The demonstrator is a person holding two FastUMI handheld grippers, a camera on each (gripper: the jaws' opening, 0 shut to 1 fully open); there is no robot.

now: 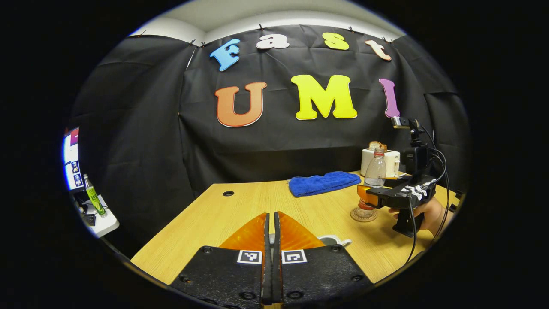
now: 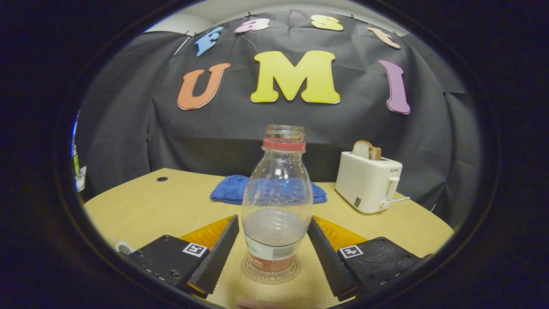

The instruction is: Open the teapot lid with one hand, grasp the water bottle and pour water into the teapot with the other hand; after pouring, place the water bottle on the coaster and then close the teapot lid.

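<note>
Water bottle [image 2: 277, 201]: one, upright on the coaster [image 2: 269, 271], cap off, some water in the lower part. It stands between the right gripper's fingers, roughly centred in the gap.
Right gripper [image 2: 272, 251]: jaws spread wide on either side of the bottle; a sliver of space shows along each side, so neither finger looks to be pressing it. In the left gripper view it sits at far right [image 1: 372, 198], held by a hand [image 1: 429, 213], with the bottle [image 1: 374, 171] at its front end.
Coaster: one, round, flat on the table [image 2: 163, 206], under the bottle's base; also seen in the left gripper view [image 1: 363, 214].
Left gripper [image 1: 271, 223]: jaws closed together, just a thin slit between the fingers; cannot see anything held in them.
Teapot [image 1: 331, 241]: one, white; just the rim and a spout or handle bit peek out past the left gripper's right finger, low on the table. Lid state: cannot tell. A small white piece at the lower left of the right gripper view [image 2: 123, 246] may be the same pot, unsure.
Blue cloth [image 2: 233, 189]: one, folded, behind the bottle.
Toaster [image 2: 368, 180]: one, white, bread slice sticking up, right rear of table.
Grippers count: two.
</note>
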